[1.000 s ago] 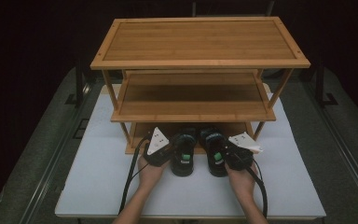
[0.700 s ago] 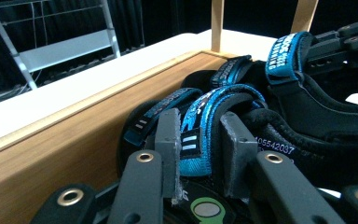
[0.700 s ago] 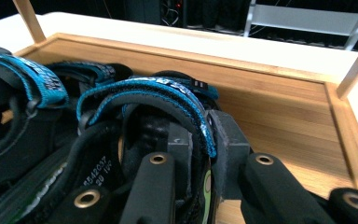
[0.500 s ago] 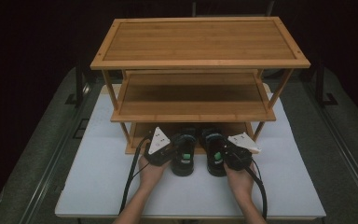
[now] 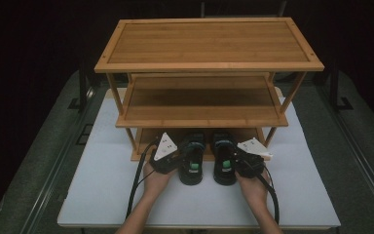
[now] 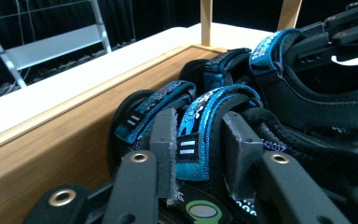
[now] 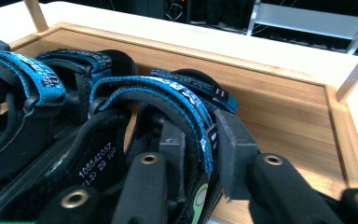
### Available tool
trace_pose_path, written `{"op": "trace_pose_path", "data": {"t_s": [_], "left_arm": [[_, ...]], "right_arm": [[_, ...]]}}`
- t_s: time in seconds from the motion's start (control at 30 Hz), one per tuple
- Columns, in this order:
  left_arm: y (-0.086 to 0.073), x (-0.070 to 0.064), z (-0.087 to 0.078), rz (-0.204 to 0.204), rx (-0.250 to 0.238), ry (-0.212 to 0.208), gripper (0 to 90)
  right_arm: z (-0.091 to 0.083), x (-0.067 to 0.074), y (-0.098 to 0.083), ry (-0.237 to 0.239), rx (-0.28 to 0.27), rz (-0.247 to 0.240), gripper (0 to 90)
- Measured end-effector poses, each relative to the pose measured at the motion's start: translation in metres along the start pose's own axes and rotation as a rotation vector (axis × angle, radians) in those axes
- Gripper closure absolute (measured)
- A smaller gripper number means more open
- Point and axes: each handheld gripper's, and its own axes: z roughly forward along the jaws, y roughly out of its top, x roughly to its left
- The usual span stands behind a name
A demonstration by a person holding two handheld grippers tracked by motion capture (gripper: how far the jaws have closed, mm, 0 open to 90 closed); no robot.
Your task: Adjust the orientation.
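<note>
Landmark: the three-level bamboo wooden shoe rack point(image 5: 209, 46) stands on the white table point(image 5: 102, 195). All places below are told from this rack.

Left shoe: a black sandal with blue straps point(image 5: 192, 161). Its toe end is tucked under the rack's middle shelf, on the bottom shelf. Its heel pokes out at the front edge.

Right shoe: a second black sandal with blue straps point(image 5: 223, 160), just beside the first one, also half in at the rack's bottom shelf.

Left gripper point(image 6: 198, 140): its black jaws are pressed onto a blue strap of the left sandal. The strap fills the gap between the pads.

Right gripper point(image 7: 198, 156): its jaws pinch the blue strap of the right sandal, one pad on each side of the strap.

Hands: the person's left hand point(image 5: 154, 181) and right hand point(image 5: 253, 187) are in front of the rack, near the table's front edge.

Step now: I think both sandals are being set onto the rack's lowest shelf as a pair.

Next move: it looks like the sandals need a small push deeper, so the heels clear the front edge. Then both grippers would let go and back out low, so they do not bump the middle shelf.
</note>
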Motion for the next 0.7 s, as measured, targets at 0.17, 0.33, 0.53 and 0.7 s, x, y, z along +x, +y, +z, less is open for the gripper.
{"op": "trace_pose_path", "data": {"t_s": [0.17, 0.33, 0.53, 0.7], "left_arm": [[-0.0009, 0.0004, 0.0022, -0.007, -0.009, 0.003, 70.4], [-0.001, 0.0012, 0.0015, -0.009, -0.01, -0.001, 70.5], [-0.0009, 0.0024, 0.0008, -0.017, -0.012, -0.007, 70.6], [-0.001, 0.0034, 0.0008, -0.017, -0.013, -0.006, 70.5]], "right_arm": [[0.0039, 0.0025, 0.0003, 0.017, -0.019, -0.02, 78.5], [0.0061, 0.0062, 0.005, 0.03, -0.032, 0.015, 78.9], [0.0077, 0.0075, 0.0033, 0.019, -0.053, 0.093, 79.1], [0.0104, 0.008, 0.0024, 0.019, -0.049, 0.143, 78.9]]}}
